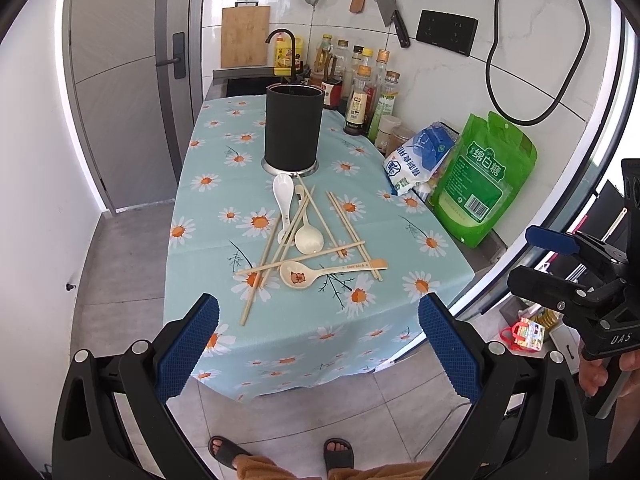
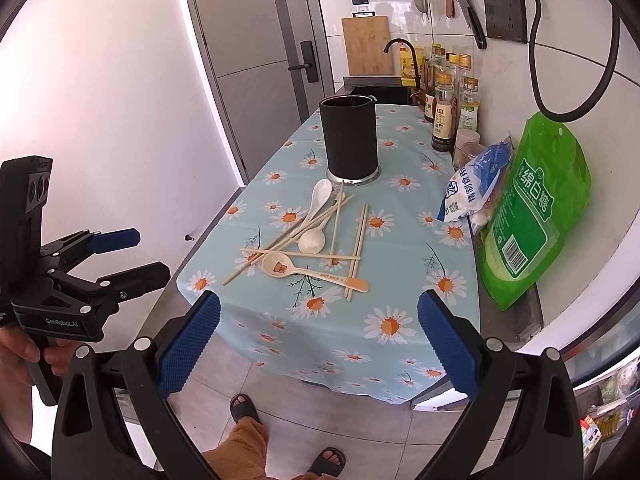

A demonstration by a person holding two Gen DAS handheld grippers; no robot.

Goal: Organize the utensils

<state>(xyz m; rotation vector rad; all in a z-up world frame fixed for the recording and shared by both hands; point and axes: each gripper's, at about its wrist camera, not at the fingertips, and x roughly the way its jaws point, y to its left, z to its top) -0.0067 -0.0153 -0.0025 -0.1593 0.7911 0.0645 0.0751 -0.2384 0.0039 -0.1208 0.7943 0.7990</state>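
A black cylindrical utensil holder (image 1: 294,128) (image 2: 350,138) stands upright on the daisy-print tablecloth (image 1: 224,184) (image 2: 400,312). In front of it lies a loose pile: a white spoon (image 1: 283,196) (image 2: 320,194), a cream spoon (image 1: 309,236) (image 2: 313,240), a beige spoon with a cartoon print (image 1: 320,272) (image 2: 296,268), and several wooden chopsticks (image 1: 348,224) (image 2: 358,244) crossing them. My left gripper (image 1: 318,344) hangs open before the table's near edge, above the floor. My right gripper (image 2: 318,344) is open too, holding nothing, short of the table.
Sauce and oil bottles (image 1: 362,96) (image 2: 448,96) line the back right wall. A white salt bag (image 1: 416,156) (image 2: 476,184) and green sugar bag (image 1: 480,184) (image 2: 532,212) lean at the right. A sink and faucet (image 1: 286,52) sit behind. The person's sandalled feet (image 1: 280,450) stand below.
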